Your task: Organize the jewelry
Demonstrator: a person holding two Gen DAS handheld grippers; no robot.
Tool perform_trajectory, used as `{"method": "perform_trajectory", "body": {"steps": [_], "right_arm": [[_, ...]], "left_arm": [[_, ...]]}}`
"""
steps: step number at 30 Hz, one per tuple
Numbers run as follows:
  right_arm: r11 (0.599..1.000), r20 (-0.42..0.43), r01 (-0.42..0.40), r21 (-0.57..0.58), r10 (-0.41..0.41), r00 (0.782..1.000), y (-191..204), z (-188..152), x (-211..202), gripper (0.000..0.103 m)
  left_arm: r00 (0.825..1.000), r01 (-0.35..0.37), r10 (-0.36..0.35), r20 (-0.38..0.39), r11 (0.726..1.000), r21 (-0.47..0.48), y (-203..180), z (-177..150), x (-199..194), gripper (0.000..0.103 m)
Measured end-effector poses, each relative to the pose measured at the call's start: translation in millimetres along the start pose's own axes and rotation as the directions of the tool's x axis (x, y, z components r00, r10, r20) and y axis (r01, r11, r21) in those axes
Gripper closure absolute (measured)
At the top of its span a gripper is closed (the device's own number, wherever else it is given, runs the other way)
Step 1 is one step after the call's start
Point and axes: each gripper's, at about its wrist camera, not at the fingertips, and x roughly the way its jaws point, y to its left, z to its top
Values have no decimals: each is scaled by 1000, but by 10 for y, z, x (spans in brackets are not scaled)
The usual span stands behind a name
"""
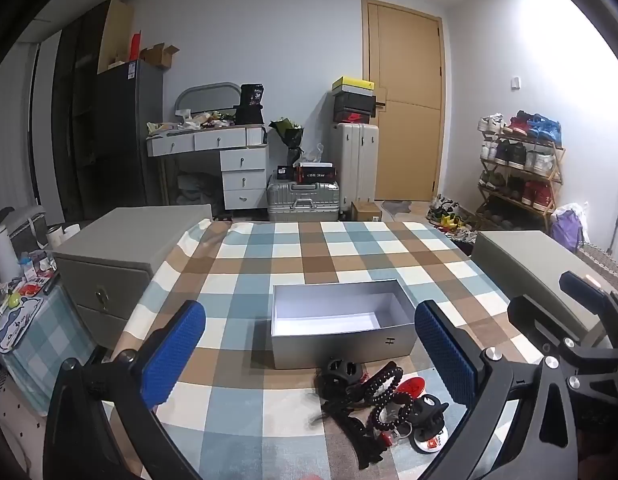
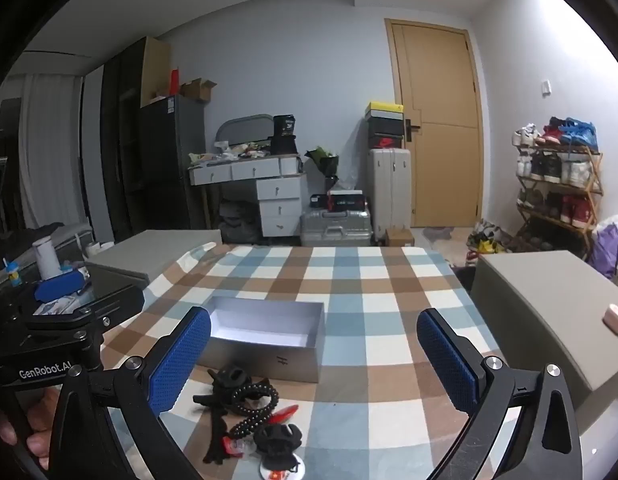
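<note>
Left gripper (image 1: 309,354) is spread wide, holding nothing; right gripper (image 2: 313,354) same deal, wide and empty; the jewelry pile (image 1: 373,400) sits on the checked tablecloth (image 1: 269,264) just in front of the open silver box (image 1: 341,340), beads tangled with black clips.

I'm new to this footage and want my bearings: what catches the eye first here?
The open grey box at the middle of the checked tablecloth, nothing visible inside. Just in front of it lies a dark tangle of jewelry, with a bead bracelet and something red. Both grippers, left gripper and right gripper, hang open over it.
</note>
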Motion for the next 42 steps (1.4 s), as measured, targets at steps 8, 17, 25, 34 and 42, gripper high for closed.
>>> {"method": "perform_trajectory", "body": {"steps": [8,17,25,34,42], "right_arm": [[1000,15,0,-3,0,1000,6,2,-13,0],[1000,20,1,-5,-1,1000,3,35,-52,0],[1000,21,1,-6,-1,1000,-1,30,-84,0],[1000,25,-3,-8,4,1000,12,5,-99,0],[1000,25,-3,-5,3,1000,10,5,-103,0]], "left_arm": [[1000,-3,3,-3,1000,-2,42,1,18,1],[1000,-4,4,-1,1000,5,62,12,-12,1],[1000,13,-13,-9,1000,12,24,15,-11,1],[1000,13,-13,-3,1000,4,18,-1,-11,1],[999,34,-34,-21,999,-3,35,-10,-5,1]]}}
